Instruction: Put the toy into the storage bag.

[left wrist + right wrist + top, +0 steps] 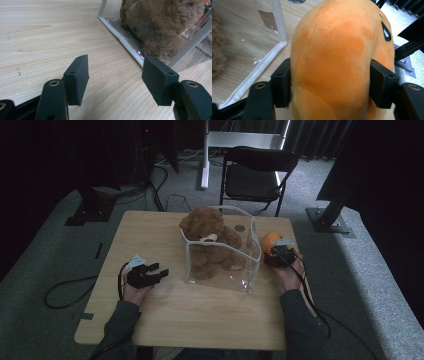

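A: Where do we stand with the orange plush toy (337, 60)?

B: Our right gripper (278, 254) has its fingers (282, 82) pressed on both flanks of it, long axis upright, just beside the clear bag (247, 270) at its three o'clock.

A: And the left gripper (145, 274)?

B: Fingers wide, empty, over the desk (200, 315) at the bag's nine o'clock. Its own view shows the teddy bear (160, 25) inside; the right gripper view shows the toy's dark mark.

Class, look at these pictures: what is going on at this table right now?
A person at a light wooden table holds two grippers. The right gripper is closed on a soft orange plush toy beside a clear plastic bag holding a brown teddy bear. The left gripper rests open and empty, aimed at the bag's near corner.
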Available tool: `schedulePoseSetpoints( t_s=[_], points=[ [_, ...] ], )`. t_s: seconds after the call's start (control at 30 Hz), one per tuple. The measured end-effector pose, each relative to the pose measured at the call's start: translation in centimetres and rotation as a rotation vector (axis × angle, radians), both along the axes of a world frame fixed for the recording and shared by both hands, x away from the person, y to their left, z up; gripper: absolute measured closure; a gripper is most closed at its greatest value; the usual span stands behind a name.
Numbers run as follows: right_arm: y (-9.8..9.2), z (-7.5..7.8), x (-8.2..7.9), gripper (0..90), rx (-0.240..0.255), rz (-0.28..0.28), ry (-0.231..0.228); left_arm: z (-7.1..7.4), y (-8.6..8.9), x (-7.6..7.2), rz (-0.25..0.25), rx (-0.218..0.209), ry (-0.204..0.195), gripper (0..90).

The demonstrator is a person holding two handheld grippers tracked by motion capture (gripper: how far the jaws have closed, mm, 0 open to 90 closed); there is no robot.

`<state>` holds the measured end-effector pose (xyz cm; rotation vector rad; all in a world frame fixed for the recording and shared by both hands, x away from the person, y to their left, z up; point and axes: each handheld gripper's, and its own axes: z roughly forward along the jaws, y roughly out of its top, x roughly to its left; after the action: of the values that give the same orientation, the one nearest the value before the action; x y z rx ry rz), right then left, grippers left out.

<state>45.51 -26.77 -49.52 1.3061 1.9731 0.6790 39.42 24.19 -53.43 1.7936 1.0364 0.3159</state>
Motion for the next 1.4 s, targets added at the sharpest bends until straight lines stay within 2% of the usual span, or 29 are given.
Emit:
schedulePoseSetpoints(
  t_s=[0.23,0.67,1.0,1.13,1.4],
  points=[
    [-0.2,0.2,-0.1,38.9,0.015,0.005,-0.004,0.0,-0.1,0.0,0.000,0.011,0.000,38.7],
    [-0.3,0.3,-0.5,46.3,0.003,0.019,-0.021,-0.1,-0.3,0.0,0.014,0.037,-0.006,34.9],
    [-0.6,0.7,-0.8,48.5,0.014,0.018,-0.033,-0.1,-0.4,0.1,0.033,0.055,-0.013,30.9],
    [-0.6,1.0,-0.8,49.3,0.036,0.024,-0.035,-0.1,-0.4,0.1,0.037,0.058,-0.012,30.3],
    [-0.4,1.3,-0.9,49.8,0.031,0.035,-0.041,-0.2,-0.4,0.1,0.042,0.067,-0.006,30.2]
  ],
)
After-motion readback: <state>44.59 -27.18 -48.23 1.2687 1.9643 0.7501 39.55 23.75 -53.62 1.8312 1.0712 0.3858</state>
